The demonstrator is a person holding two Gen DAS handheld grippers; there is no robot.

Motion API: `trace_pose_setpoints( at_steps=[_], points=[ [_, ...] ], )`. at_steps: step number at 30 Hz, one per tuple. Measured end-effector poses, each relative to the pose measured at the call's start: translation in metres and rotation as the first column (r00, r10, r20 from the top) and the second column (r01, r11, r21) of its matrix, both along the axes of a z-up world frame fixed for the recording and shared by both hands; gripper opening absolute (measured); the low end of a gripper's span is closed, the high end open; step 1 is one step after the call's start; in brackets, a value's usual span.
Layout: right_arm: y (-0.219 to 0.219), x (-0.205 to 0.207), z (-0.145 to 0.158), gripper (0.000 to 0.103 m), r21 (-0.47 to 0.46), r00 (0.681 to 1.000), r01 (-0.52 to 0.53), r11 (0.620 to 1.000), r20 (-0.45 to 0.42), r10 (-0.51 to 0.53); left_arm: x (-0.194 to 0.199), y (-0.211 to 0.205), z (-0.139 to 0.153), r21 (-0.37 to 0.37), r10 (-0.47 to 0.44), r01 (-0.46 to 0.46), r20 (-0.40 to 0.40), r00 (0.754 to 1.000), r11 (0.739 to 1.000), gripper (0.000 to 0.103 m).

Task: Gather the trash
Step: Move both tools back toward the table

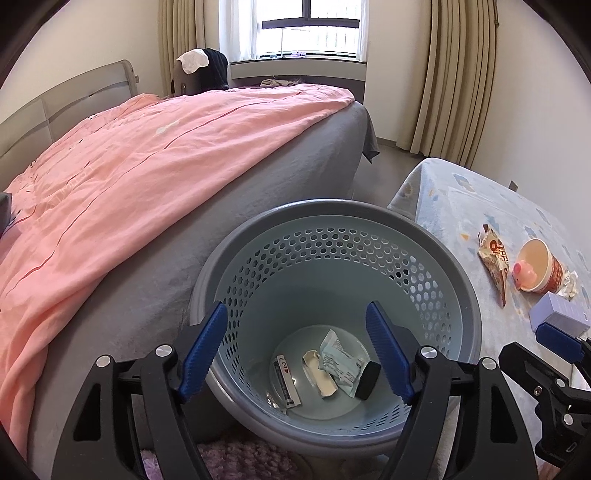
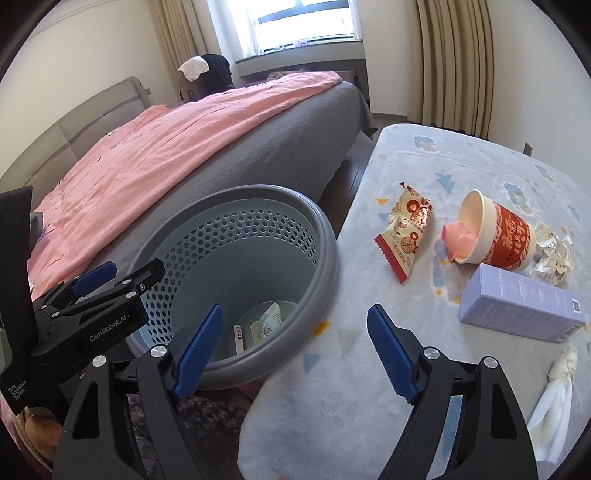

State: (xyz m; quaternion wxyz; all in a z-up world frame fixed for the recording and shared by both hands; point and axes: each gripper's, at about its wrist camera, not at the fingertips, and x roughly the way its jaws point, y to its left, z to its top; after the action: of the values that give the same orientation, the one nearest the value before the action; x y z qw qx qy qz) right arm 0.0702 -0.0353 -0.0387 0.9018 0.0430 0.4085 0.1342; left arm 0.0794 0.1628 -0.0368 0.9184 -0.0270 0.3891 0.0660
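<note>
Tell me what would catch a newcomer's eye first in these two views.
Probably the pink blanket spread over the bed on the left, then the grey perforated bin beside it with a few wrappers lying at its bottom. On the pale rug, a tipped noodle cup lies with a pink pig toy at its mouth.

Daylight from the window [image 1: 310, 29] fills both views, its panes blown out to white. Shadows are soft. Fisheye bending curves the edges, and black vignette rims the corners.

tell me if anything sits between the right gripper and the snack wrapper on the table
Nothing visible does. The right gripper is open over bare tablecloth, and the snack wrapper lies flat ahead of it; the cup and purple box sit off to the right.
</note>
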Motion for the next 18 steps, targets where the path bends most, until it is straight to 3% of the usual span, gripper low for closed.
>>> trace_pose_setpoints(
  at_steps=[11,18],
  points=[
    [-0.054,-0.046,0.005,0.086,-0.034,0.992,0.129,0.991,0.004,-0.129,-0.012,-0.025,0.006,-0.006,-0.067,0.067,0.027,0.997,0.998,0.074],
    [-0.112,-0.079,0.016,0.088,-0.034,0.96,0.28,0.959,0.038,-0.279,-0.021,-0.05,0.012,-0.026,-0.128,0.129,0.052,0.99,0.991,0.074]
  ],
)
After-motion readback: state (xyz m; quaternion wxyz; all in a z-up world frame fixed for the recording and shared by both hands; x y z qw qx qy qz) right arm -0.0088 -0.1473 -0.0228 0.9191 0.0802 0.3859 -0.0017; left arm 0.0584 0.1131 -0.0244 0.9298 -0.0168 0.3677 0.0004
